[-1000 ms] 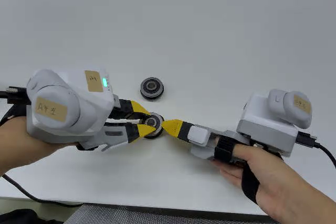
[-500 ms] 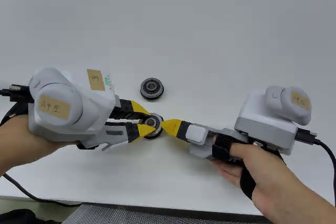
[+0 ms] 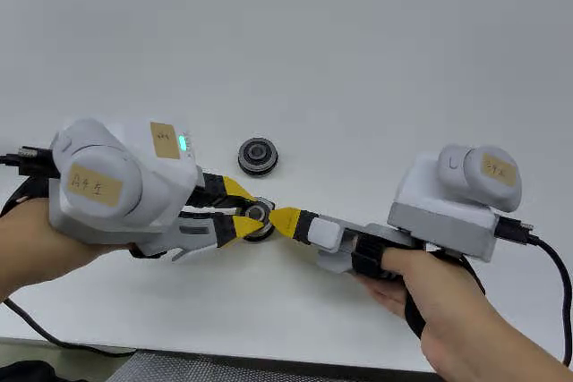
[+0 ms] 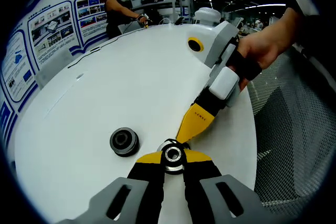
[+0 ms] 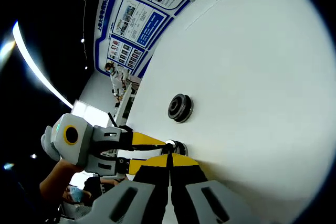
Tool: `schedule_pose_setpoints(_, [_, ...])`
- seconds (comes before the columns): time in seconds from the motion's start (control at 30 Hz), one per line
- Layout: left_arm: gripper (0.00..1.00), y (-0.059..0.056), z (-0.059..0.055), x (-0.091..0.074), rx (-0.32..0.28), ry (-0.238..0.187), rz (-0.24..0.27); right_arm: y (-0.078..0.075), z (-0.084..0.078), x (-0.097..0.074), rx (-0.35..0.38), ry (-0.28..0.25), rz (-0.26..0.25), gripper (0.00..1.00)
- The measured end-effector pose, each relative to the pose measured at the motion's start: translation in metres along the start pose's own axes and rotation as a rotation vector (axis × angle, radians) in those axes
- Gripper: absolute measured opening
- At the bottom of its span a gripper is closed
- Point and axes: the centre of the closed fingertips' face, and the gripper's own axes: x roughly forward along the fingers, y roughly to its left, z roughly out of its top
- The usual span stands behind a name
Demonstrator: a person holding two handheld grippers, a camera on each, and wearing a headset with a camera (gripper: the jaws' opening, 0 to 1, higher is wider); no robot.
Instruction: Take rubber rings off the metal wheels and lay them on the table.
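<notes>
Jaws of the left gripper (image 3: 243, 207) clamp a metal wheel (image 3: 260, 214), rubber ring (image 4: 166, 146) seated on its rim; a second wheel (image 3: 258, 155) lies at 12 o'clock. Right gripper (image 3: 285, 218), jaws pressed together, touches the rim at 3 o'clock. Ring likely soft, stretchy: pinch its outer edge.

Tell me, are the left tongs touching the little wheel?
Touching. The left gripper view shows the left tongs with yellow tips pressed against both sides of the wheel.
</notes>
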Motion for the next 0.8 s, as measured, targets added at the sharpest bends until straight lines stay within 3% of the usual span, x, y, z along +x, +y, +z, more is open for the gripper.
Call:
schedule_pose_setpoints(0.53, [0.13, 0.0, 0.0, 0.0, 0.005, 0.008, -0.001, 0.003, -0.001, 0.003, -0.008, 0.004, 0.0, 0.0])
schedule_pose_setpoints(0.77, [0.13, 0.0, 0.0, 0.0, 0.0, 0.005, 0.0, 0.01, -0.001, 0.006, -0.028, 0.014, 0.013, 0.0])
schedule_pose_setpoints(0.8, [0.13, 0.0, -0.001, 0.0, 0.0, 0.004, 0.0, 0.014, 0.001, 0.006, -0.008, 0.003, 0.041, 0.0])
